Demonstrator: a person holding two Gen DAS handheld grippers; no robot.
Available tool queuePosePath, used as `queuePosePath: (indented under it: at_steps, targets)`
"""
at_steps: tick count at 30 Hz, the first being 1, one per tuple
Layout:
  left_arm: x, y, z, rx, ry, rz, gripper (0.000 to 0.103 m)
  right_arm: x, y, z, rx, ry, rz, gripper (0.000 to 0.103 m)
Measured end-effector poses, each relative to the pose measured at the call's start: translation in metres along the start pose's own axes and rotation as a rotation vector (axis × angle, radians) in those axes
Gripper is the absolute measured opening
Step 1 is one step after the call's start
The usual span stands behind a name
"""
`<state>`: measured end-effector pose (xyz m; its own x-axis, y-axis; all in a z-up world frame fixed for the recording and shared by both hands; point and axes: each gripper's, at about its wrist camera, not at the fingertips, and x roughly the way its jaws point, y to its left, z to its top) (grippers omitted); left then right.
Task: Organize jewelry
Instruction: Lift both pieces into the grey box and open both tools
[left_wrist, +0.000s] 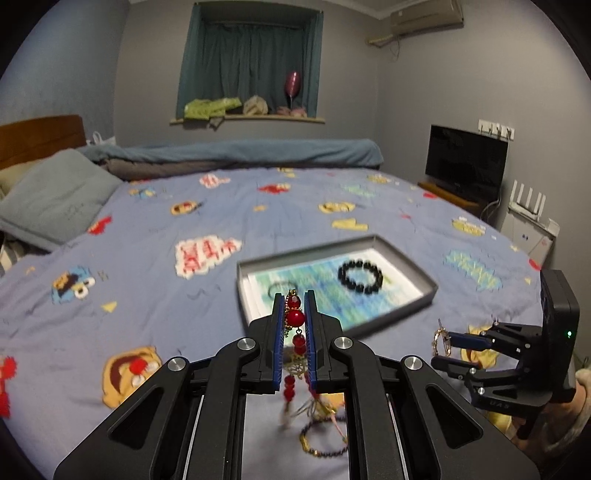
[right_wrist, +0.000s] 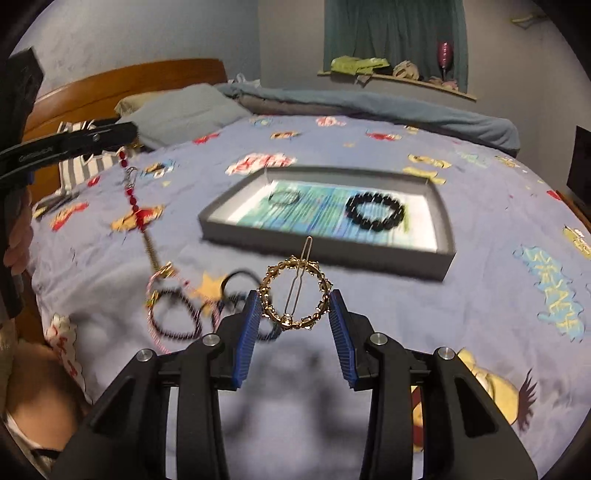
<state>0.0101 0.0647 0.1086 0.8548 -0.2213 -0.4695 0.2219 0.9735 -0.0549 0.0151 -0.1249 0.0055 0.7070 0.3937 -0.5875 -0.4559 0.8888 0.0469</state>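
With the left tool (left_wrist: 294, 314) pinching the red beaded tassel chain (left_wrist: 294, 316) and the right tool (right_wrist: 293, 314) pinching the round gold hair clip (right_wrist: 294, 293), each should lower slowly into the shallow grey tray (right_wrist: 325, 247).

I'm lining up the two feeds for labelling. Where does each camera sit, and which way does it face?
Left wrist: rides the left claw, looking across the bed at the gray tray; its fingers pinch a red bead strand; the right claw shows at right.
Right wrist: rides the right claw, facing the tray and headboard; it grips a gold ring hair clip; the left claw shows at left.
Shared: tray, black bead bracelet, bed.
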Motion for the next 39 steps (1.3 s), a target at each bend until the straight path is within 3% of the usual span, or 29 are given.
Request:
queuePosePath:
  at_steps: [11, 15, 26, 32, 39]
  targets:
    - [-0.001, -0.003, 0.060, -0.003, -0.132, -0.006, 0.011, 0.009, -0.037, 0.076, 0.034, -0.106, -0.081, 0.038]
    - [0.018, -0.011, 0.072, 0.009, -0.131, -0.011, 0.011, 0.025, -0.052, 0.089, 0.057, -0.102, -0.103, 0.038]
    - [0.110, -0.024, 0.048, 0.024, 0.014, -0.119, 0.011, 0.094, -0.084, 0.071, 0.119, 0.067, -0.125, 0.038]
    - [0.155, -0.006, 0.015, 0.012, 0.171, -0.076, 0.011, 0.117, -0.088, 0.059, 0.102, 0.147, -0.128, 0.038]
    - [0.171, 0.021, -0.008, 0.013, 0.264, -0.016, 0.011, 0.122, -0.094, 0.059, 0.112, 0.195, -0.130, 0.038]
